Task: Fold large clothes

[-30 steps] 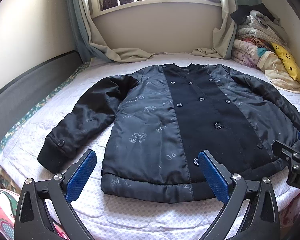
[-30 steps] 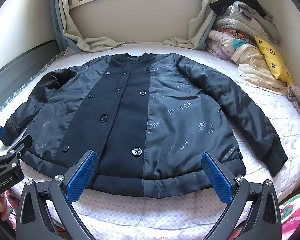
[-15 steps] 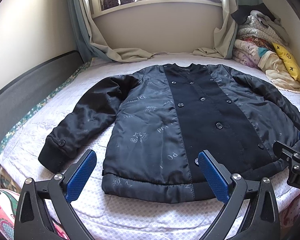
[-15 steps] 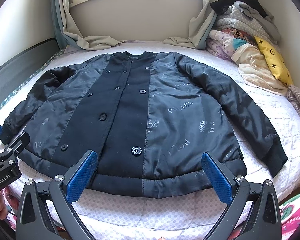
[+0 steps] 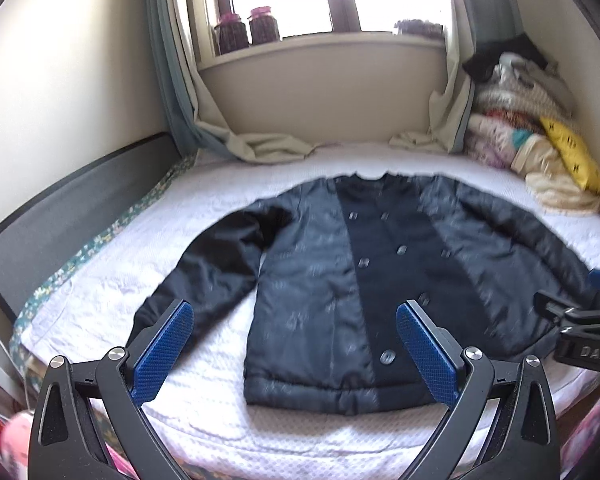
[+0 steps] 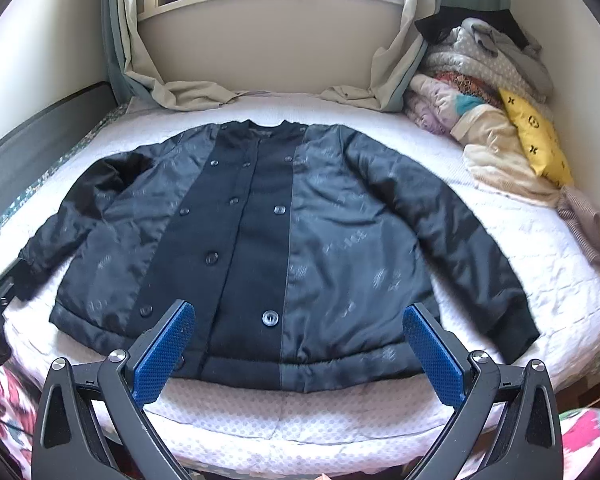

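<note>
Nearest, both tools are hanging spread wide over the foot of the bed with nothing between their blue pads: the left gripper (image 5: 294, 350) is hovering above the jacket's left hem corner, and the right gripper (image 6: 298, 350) is hovering over the middle of the hem. Neither is touching cloth.

Just beyond them, the black padded jacket (image 6: 276, 240) is lying flat, front up and buttoned, on the white quilted bedspread (image 6: 260, 416), hem toward the cameras and collar toward the window. Its sleeves are angling outward, the left sleeve (image 5: 204, 280) ending near the left pads and the right sleeve (image 6: 452, 248) running down to a ribbed cuff (image 6: 516, 340) by the bed's edge.

Judging by the sheen, the satin side panels are likely slick, while the puffy filling is making the body soft, bulky and springy, so folds will probably want to reopen. A firmer hold seems to lie at the thick rolled hem (image 6: 300, 376), the cuffs or the shoulder seams, rather than pinching the smooth panels.

Farther back, a heap of bedding with a yellow pillow (image 6: 536, 140) is sitting well apart by the wall.
</note>
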